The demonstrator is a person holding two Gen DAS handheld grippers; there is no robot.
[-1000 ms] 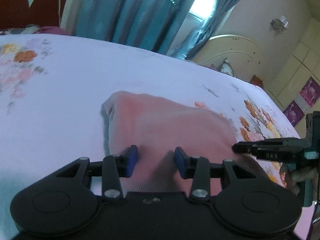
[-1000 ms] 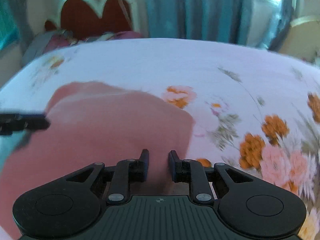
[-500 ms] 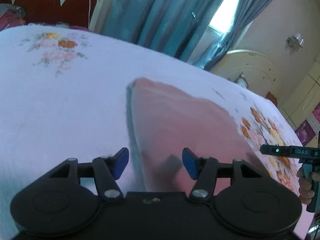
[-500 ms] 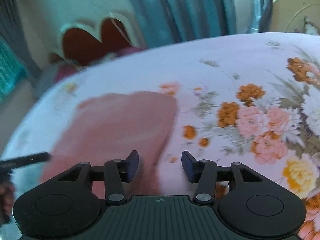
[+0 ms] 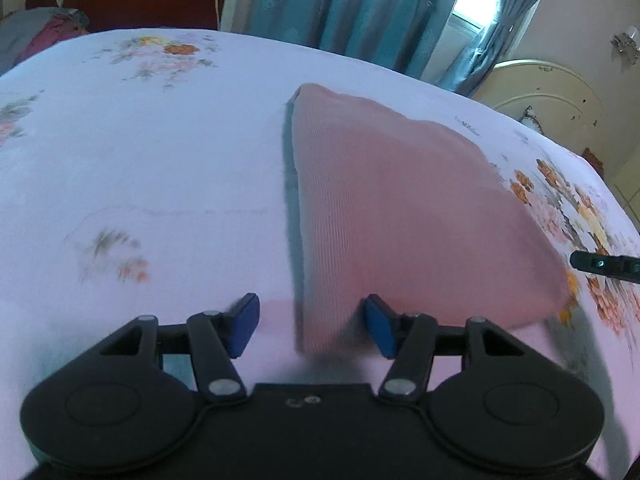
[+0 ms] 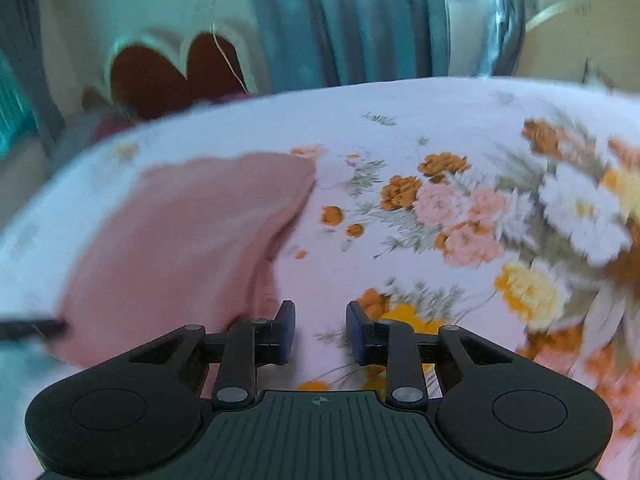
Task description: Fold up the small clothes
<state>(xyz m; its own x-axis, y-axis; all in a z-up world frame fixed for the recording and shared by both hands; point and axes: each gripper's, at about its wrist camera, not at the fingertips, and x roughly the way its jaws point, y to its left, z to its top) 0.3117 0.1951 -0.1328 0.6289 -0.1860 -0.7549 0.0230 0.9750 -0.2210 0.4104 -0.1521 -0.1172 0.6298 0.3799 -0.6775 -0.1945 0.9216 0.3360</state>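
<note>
With both grippers spread and empty, the cloth (image 5: 404, 208) lies folded on the bed (image 5: 160, 168), running centre to upper frame; left gripper (image 5: 310, 326) straddles its near corner (closer), right gripper (image 6: 320, 332) sits beside it.

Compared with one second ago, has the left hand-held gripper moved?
Yes. The left hand-held gripper has opened, released the pink garment and drawn back left: its fingers now straddle the garment's left edge over the floral bedsheet.
</note>
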